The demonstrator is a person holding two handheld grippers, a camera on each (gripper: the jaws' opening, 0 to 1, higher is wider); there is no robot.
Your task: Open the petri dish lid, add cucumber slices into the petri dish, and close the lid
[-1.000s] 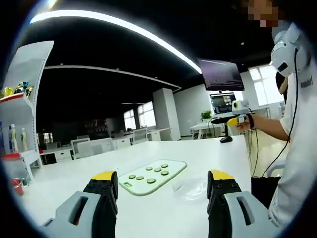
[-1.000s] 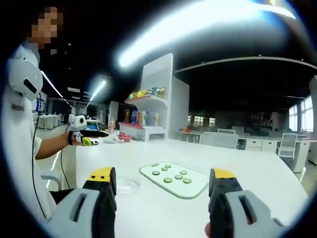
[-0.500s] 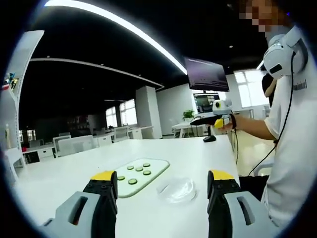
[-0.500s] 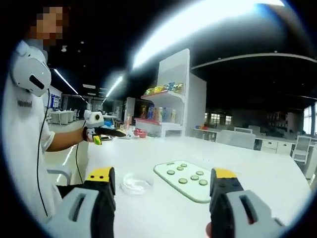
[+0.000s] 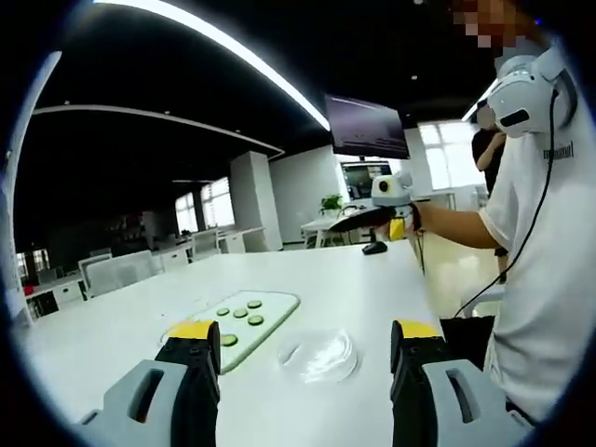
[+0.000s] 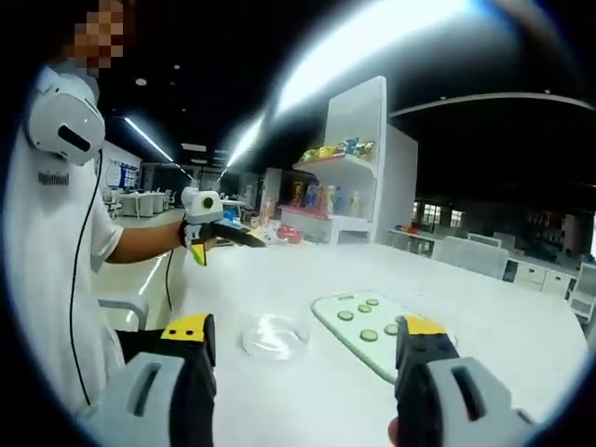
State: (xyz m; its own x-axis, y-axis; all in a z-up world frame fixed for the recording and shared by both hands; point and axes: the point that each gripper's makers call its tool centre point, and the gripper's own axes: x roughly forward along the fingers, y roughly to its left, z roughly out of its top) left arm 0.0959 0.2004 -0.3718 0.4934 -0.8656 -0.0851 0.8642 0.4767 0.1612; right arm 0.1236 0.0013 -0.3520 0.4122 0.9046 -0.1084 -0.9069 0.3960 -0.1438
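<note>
In the left gripper view, the left gripper (image 5: 303,372) is held above the white table (image 5: 363,279) with its two yellow-tipped jaws spread wide and nothing between them. The clear petri dish (image 5: 318,355), lid on, lies on the table just ahead of the jaws, in the gap between them and nearer the right jaw. The pale green tray (image 5: 244,319) sits beside the dish, ahead of the left jaw, whose tip covers its near corner; several cucumber slices (image 5: 240,314) lie flat on it. Farther off, beyond the table's far right edge, the person's hand (image 5: 402,222) holds the right gripper (image 5: 337,224) in the air, its jaws pointing leftward; how they stand cannot be told there.

In the right gripper view, the right gripper (image 6: 303,372) also has its jaws spread apart, holding nothing. The petri dish (image 6: 274,337) lies ahead, nearer the left jaw, and the tray (image 6: 363,332) with cucumber slices (image 6: 358,316) lies beside it toward the right jaw, which hides the tray's near end. Far left, the person's other hand (image 6: 193,233) holds the left gripper (image 6: 253,238) above the table edge.
</note>
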